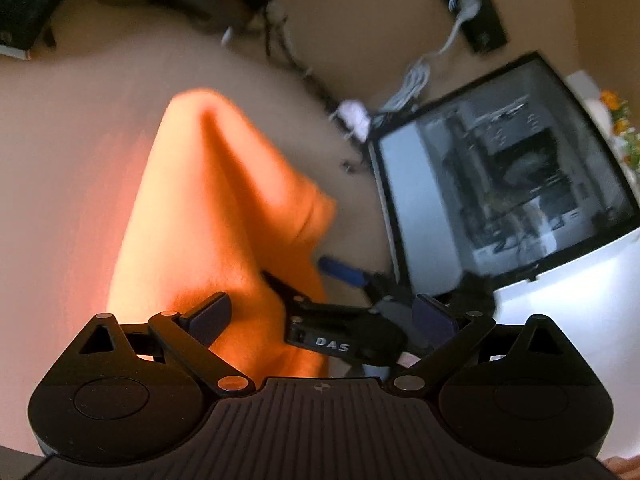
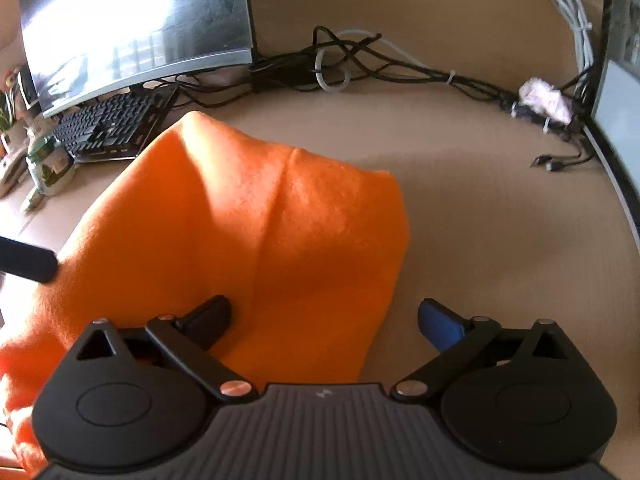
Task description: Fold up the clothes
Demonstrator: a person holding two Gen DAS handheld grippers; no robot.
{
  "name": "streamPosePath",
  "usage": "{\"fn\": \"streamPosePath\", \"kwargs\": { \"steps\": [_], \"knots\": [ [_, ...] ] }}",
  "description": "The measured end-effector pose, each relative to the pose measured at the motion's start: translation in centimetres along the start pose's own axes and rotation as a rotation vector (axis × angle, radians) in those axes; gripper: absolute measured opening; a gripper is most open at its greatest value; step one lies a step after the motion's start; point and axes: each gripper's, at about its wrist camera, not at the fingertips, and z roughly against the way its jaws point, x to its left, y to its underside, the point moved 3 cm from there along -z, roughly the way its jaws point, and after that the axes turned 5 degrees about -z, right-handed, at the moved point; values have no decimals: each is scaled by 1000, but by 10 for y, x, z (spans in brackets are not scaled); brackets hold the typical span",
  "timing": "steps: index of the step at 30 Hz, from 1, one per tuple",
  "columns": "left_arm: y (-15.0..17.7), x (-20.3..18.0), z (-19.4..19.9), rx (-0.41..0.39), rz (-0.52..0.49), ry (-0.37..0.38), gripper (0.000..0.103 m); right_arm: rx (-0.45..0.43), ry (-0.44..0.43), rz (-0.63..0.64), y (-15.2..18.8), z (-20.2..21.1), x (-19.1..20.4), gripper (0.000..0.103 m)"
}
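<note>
Right wrist: orange cloth [image 2: 248, 240] on desk [image 2: 500, 220]

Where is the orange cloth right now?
The orange cloth lies bunched on the desk ahead of both open grippers, with the keyboard beyond it in the right wrist view.

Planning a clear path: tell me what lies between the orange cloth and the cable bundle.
Bare desk separates cloth from cables, per the right wrist view.

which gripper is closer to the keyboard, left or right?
Right, as far as these views show. The right gripper hangs open over the orange cloth, with the keyboard beyond the cloth. The left gripper, also open, shows no keyboard in its view.
</note>
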Motion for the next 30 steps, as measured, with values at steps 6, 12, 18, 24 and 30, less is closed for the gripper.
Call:
{"fn": "streamPosePath", "kwargs": {
  "steps": [6, 12, 18, 24, 30],
  "knots": [
    [-4, 27, -13, -1, 202, 39, 100, -14, 46, 25, 1, 13, 1, 101],
    [-5, 30, -13, -10, 222, 35, 100, -66, 22, 60, 1, 53, 10, 103],
    [-8, 15, 10, -50, 121, -29, 100, -57, -32, 295, 24, 69, 43, 103],
    [-11, 5, 49, -160, -45, -233, 100, -77, 81, 472, 45, 49, 52, 103],
    [5, 27, 32, -76, -58, -323, 100, -106, 102, 432, 39, 55, 46, 103]
  ]
}}
